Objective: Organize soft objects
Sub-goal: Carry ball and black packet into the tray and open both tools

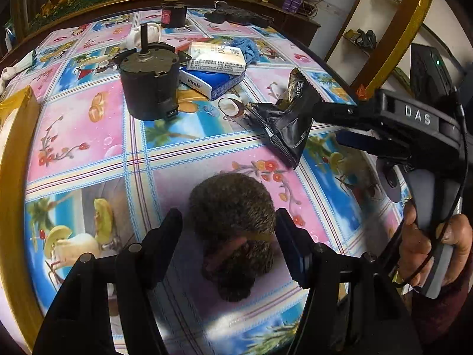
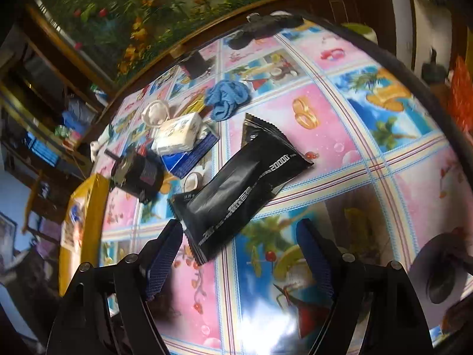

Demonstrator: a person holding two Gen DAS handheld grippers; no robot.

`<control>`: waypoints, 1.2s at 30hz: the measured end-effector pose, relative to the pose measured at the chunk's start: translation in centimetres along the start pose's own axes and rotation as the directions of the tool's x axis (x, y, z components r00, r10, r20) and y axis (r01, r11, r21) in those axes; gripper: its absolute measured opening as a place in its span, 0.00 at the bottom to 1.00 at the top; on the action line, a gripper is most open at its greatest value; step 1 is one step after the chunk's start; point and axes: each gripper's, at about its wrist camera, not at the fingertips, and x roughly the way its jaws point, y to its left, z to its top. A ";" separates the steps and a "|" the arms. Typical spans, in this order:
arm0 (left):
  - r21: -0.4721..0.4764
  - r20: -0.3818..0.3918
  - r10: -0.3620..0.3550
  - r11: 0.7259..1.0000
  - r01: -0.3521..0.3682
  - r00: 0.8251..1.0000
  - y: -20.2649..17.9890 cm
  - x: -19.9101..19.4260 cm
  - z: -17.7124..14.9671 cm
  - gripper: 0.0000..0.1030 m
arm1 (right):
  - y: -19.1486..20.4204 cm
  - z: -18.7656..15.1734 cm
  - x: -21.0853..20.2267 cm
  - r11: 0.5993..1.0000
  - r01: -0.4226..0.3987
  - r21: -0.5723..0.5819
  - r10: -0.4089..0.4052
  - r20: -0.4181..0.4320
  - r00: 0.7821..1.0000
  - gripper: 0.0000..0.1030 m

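Fingers of the left gripper [image 1: 227, 236] stand partly open, straddling a brown furry soft toy [image 1: 233, 230] that lies on the patterned tablecloth [image 1: 88, 136]; the left finger stands clear of the toy, while contact at the right pad cannot be judged. The toy's long axis runs away from the camera, along the fingers. To its left the cloth is bare as far as a yellow box [image 1: 14, 159] at the table's left edge. Farther back stand a dark cylindrical motor [image 1: 149, 85] and, right of it, a white tissue pack [image 1: 217, 57] stacked on a blue Vinda pack [image 1: 211, 84], with a blue cloth [image 1: 248, 48] behind them. Right of centre, a black snack packet [image 2: 236, 195] lies flat on the cloth, its long axis diagonal from lower left to upper right. The right gripper [image 2: 239, 254] hangs wide open and empty over the packet's near end, which lies just beside the left finger. Open cloth extends right of the packet to the table edge.
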 end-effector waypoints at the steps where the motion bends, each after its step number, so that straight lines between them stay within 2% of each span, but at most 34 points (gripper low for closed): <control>1: 0.015 0.014 0.018 1.000 -0.019 1.000 -0.4 0.2 0.1 0.66 | -0.4 0.3 0.4 1.000 -0.006 0.024 0.006 -0.006 1.000 0.78; 3: 0.033 0.011 0.046 0.998 -0.046 0.999 -0.8 0.6 0.4 0.71 | -1.0 1.0 1.3 0.998 -0.010 0.064 0.011 -0.011 1.000 0.78; 6: 0.043 0.022 0.047 0.998 -0.048 0.999 -0.9 0.7 0.3 0.71 | -0.8 1.8 2.5 0.996 -0.024 0.090 0.025 -0.002 1.000 0.78; 8: 0.039 0.034 0.053 0.998 -0.055 0.998 -0.7 0.5 0.2 0.47 | 0.1 2.0 3.3 0.997 -0.011 0.074 0.012 -0.006 1.000 0.78; 11: -0.020 0.033 -0.006 1.000 0.006 0.999 0.6 -0.1 0.1 0.47 | 1.9 2.1 4.4 0.999 0.051 0.016 -0.051 0.006 0.999 0.78; 12: -0.037 0.043 -0.015 0.999 0.016 0.999 1.0 -0.6 -0.1 0.47 | 2.5 1.9 4.7 0.997 0.080 -0.016 -0.080 0.010 0.997 0.70; 13: -0.048 0.053 -0.021 0.999 0.023 0.998 1.2 -1.0 -0.2 0.47 | 3.2 1.8 5.0 0.994 0.103 -0.042 -0.102 0.013 0.995 0.46; 14: -0.063 0.063 -0.035 0.997 0.039 0.997 1.6 -1.5 -0.4 0.47 | 3.7 1.7 5.4 0.991 0.117 -0.068 -0.117 0.006 0.993 0.34; 16: -0.089 0.082 -0.064 0.993 0.071 0.995 2.3 -2.7 -0.9 0.47 | 4.3 1.3 5.3 0.991 0.106 -0.086 -0.105 0.016 0.994 0.29; 20: -0.142 0.131 -0.114 0.981 0.133 0.985 4.3 -6.0 -2.1 0.47 | 5.2 0.5 3.9 0.989 0.100 -0.113 -0.097 0.039 0.995 0.28; 23: -0.176 0.185 -0.117 0.973 0.150 0.976 6.7 -9.3 -3.3 0.47 | 6.1 0.1 1.9 0.987 0.087 -0.132 -0.079 0.064 0.995 0.28; 25: -0.197 0.221 -0.073 0.973 0.118 0.973 8.8 -11.6 -4.1 0.47 | 7.0 -0.2 0.5 0.987 0.064 -0.150 -0.053 0.074 0.996 0.28; 27: -0.234 0.238 0.005 0.971 0.052 0.971 11.6 -13.5 -5.0 0.47 | 8.7 -0.5 -0.6 0.983 0.035 -0.183 -0.021 0.079 0.997 0.28; 29: -0.288 0.236 0.103 0.957 -0.032 0.966 14.9 -15.0 -5.8 0.47 | 10.3 -0.9 -1.3 0.977 0.002 -0.215 0.014 0.072 0.997 0.28; 33: -0.410 0.163 0.261 0.895 -0.175 0.952 21.6 -15.6 -6.9 0.47 | 14.8 -1.9 -0.9 0.956 -0.091 -0.278 0.099 0.015 0.995 0.28; 36: -0.462 0.091 0.325 0.851 -0.249 0.941 25.5 -14.8 -7.2 0.47 | 18.5 -2.7 0.5 0.936 -0.159 -0.313 0.149 -0.056 0.987 0.28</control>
